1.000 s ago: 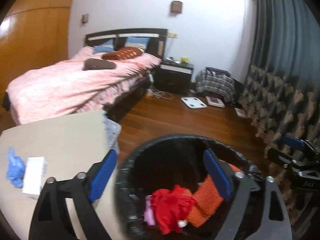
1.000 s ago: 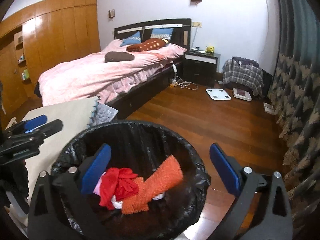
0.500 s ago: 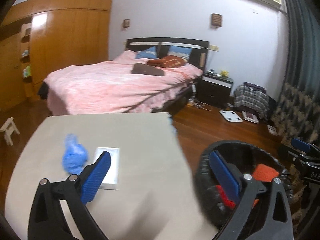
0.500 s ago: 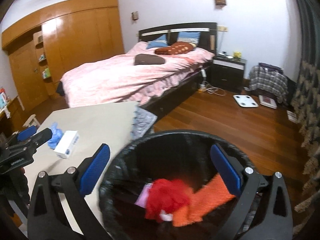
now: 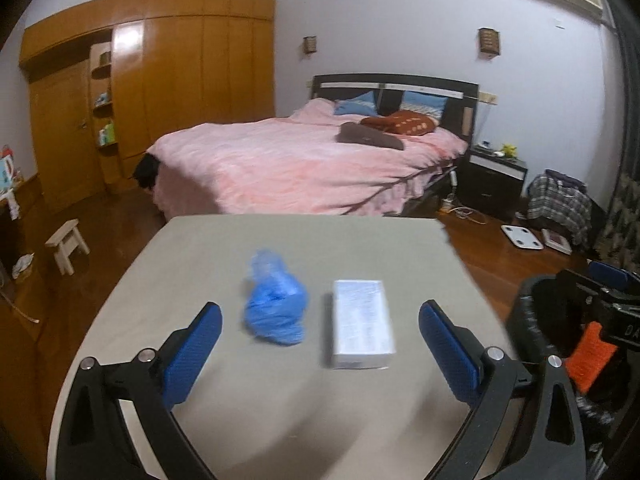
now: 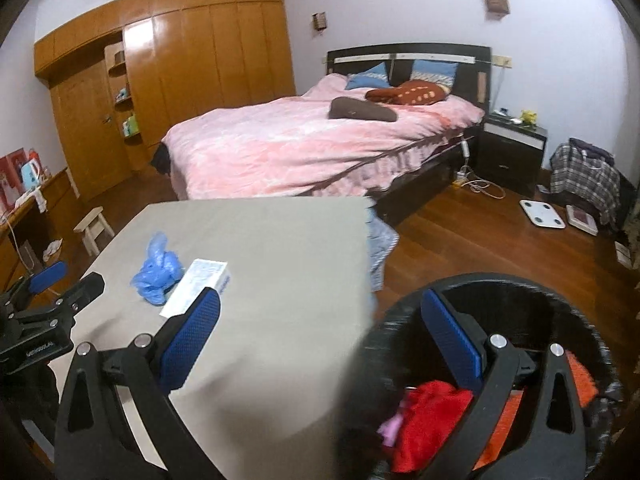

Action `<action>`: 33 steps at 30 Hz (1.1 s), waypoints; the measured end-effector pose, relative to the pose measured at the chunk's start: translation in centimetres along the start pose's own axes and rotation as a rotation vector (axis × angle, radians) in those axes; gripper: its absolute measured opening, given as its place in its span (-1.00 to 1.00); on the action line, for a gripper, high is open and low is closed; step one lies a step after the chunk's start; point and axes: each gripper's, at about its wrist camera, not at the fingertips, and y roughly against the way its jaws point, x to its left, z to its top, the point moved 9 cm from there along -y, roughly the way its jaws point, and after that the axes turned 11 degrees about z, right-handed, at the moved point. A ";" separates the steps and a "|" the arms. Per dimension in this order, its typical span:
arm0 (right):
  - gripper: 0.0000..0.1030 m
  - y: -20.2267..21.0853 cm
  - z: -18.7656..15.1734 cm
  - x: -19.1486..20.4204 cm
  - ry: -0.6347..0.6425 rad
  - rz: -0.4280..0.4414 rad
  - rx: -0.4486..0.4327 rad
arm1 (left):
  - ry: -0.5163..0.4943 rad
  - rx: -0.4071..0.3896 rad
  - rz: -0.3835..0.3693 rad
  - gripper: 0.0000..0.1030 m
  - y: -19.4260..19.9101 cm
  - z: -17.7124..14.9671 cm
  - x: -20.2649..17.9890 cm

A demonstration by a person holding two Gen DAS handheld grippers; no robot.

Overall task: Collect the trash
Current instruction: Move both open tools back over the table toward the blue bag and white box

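A crumpled blue plastic bag and a white box lie side by side on the beige table. My left gripper hovers over the table just short of them, open wide and holding nothing. The right wrist view shows the same bag and box to the left. My right gripper is open and bare, straddling the table's right edge and the bin. The black-lined trash bin holds a red cloth and an orange piece.
The bin stands on the wooden floor off the table's right edge. A pink bed lies beyond the table, with a small white stool at the left. A nightstand, a scale and a plaid bag are far right.
Both grippers swung left, away from the bin and over the table. The bag and box came to the middle of the left wrist view. The bin slid to the right in both views.
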 end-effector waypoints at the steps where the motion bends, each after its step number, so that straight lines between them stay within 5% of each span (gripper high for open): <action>1: 0.90 -1.0 -0.2 0.9 0.008 0.006 0.009 | 0.006 0.004 0.009 0.88 -0.3 -0.2 0.7; 18: 0.90 -13.5 -4.0 10.9 0.053 0.090 0.172 | 0.057 0.066 0.132 0.88 -5.9 -2.9 10.2; 33: 0.90 -15.8 -4.8 9.7 0.062 0.007 0.236 | 0.087 0.092 0.131 0.88 -7.5 -3.9 11.2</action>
